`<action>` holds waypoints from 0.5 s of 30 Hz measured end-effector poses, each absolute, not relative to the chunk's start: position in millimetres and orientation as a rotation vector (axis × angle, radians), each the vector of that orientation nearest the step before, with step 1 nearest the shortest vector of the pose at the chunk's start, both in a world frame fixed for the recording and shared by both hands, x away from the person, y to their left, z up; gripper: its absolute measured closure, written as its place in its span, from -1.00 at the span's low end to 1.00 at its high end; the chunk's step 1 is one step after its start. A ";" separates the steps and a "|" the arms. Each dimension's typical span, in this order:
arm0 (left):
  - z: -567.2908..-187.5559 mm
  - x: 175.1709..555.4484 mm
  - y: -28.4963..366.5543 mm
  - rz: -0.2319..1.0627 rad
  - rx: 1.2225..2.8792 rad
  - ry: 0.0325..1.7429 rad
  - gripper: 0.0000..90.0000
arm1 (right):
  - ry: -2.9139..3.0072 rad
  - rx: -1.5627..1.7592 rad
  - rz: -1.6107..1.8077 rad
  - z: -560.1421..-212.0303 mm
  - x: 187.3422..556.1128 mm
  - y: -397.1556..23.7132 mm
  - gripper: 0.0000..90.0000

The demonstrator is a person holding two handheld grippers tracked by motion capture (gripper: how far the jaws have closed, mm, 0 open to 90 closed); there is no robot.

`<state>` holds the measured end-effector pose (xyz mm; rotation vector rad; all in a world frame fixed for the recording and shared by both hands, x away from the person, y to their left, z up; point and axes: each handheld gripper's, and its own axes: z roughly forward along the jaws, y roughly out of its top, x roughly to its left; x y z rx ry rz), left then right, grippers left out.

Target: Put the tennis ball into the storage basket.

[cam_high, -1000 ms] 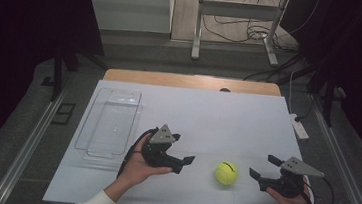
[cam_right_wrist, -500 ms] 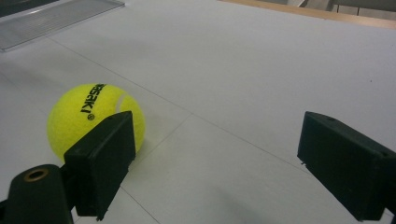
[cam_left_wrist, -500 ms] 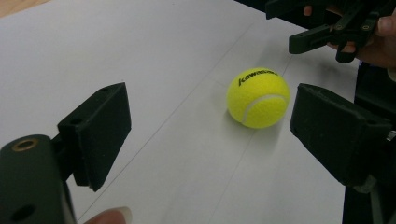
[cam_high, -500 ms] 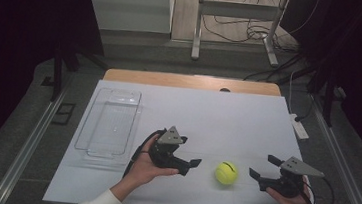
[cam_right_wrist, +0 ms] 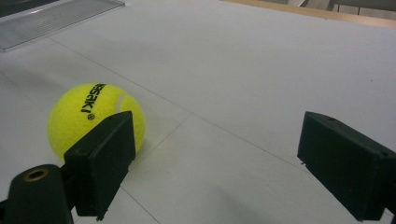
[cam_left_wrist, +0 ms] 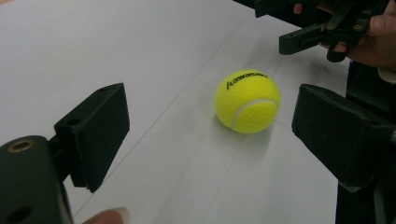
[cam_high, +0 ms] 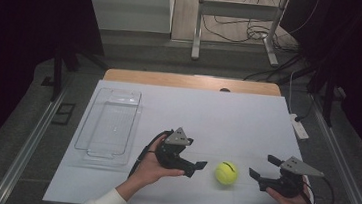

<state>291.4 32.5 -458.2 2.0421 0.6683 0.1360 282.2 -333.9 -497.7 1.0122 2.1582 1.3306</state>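
Both pairs of fingers stand apart with nothing between the pads. My left gripper point(cam_high: 198, 166) has its jaws spread wide; they have just been opening further, and the tennis ball point(cam_high: 226, 173) sits ahead of them, lined up with the gap but not yet inside it, as the left gripper view point(cam_left_wrist: 247, 101) makes plain. No pad touches the felt. My right gripper point(cam_high: 257, 175) waits on the other side of the ball, jaws equally wide and holding nothing; in its own view the ball point(cam_right_wrist: 95, 119) lies off to the left behind one finger point(cam_right_wrist: 103, 161), outside the gap.

As for progress, I judge the work barely begun: the ball rests on the white table sheet point(cam_high: 217, 120), between the two grippers and near both, ungripped. A clear plastic tray point(cam_high: 111, 125) lies well to the ball's left and holds nothing. Closing in on the ball, clamping it and lifting it all remain; I would guess the tray is its destination, though nothing confirms that.
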 end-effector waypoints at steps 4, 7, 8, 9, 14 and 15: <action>-458.9 291.3 26.8 0.131 2.053 0.653 -0.73 | 2.158 1.012 1.328 -497.5 282.0 -334.0 -0.74; -459.4 291.4 23.5 0.122 2.062 0.642 -0.74 | 2.160 1.011 1.326 -497.7 282.1 -333.7 -0.74; -459.8 291.3 22.3 0.121 2.064 0.640 -0.75 | 2.160 1.011 1.326 -497.8 282.1 -333.7 -0.74; -460.1 291.4 21.0 0.119 2.066 0.638 -0.75 | 2.160 1.011 1.326 -497.7 282.1 -333.7 -0.74; -461.3 291.8 16.1 0.108 2.076 0.627 -0.76 | 2.159 1.012 1.327 -497.6 282.0 -333.9 -0.74; -461.6 292.0 13.9 0.103 2.080 0.621 -0.76 | 2.159 1.011 1.327 -497.7 282.1 -333.9 -0.74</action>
